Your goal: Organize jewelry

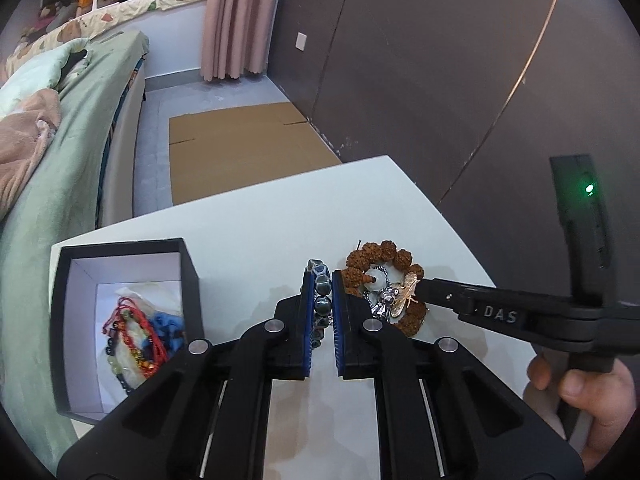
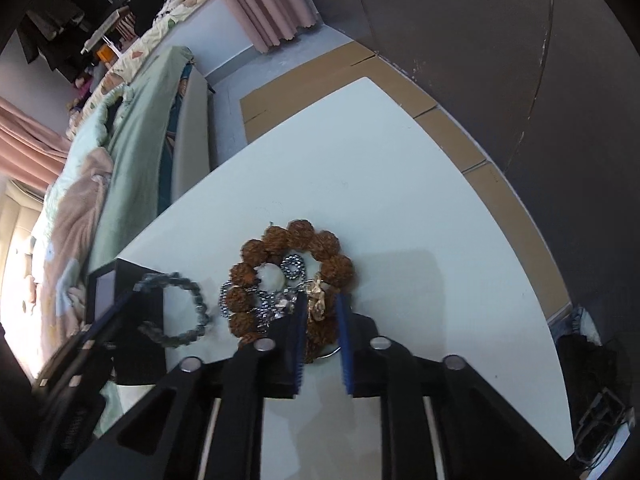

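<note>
Left gripper [image 1: 323, 312] clamps dark bead bracelet [image 1: 322, 300], seemingly off table [image 1: 248, 216].

Rust-brown bead bracelet [image 2: 294, 276], perhaps knobbly-textured

Home bedroom. Bed [image 1: 60, 168] along the left, green sheet and rumpled pink blanket [image 1: 24, 140]; floral quilt [image 1: 80, 28] at the far end. Pink curtain [image 1: 236, 16] hangs to the floor at the far wall. Dark wardrobe panels [image 1: 440, 60] on the right. Flattened cardboard [image 1: 240, 152] on the floor. White bench [image 1: 320, 208] near, beside the bed.
</note>
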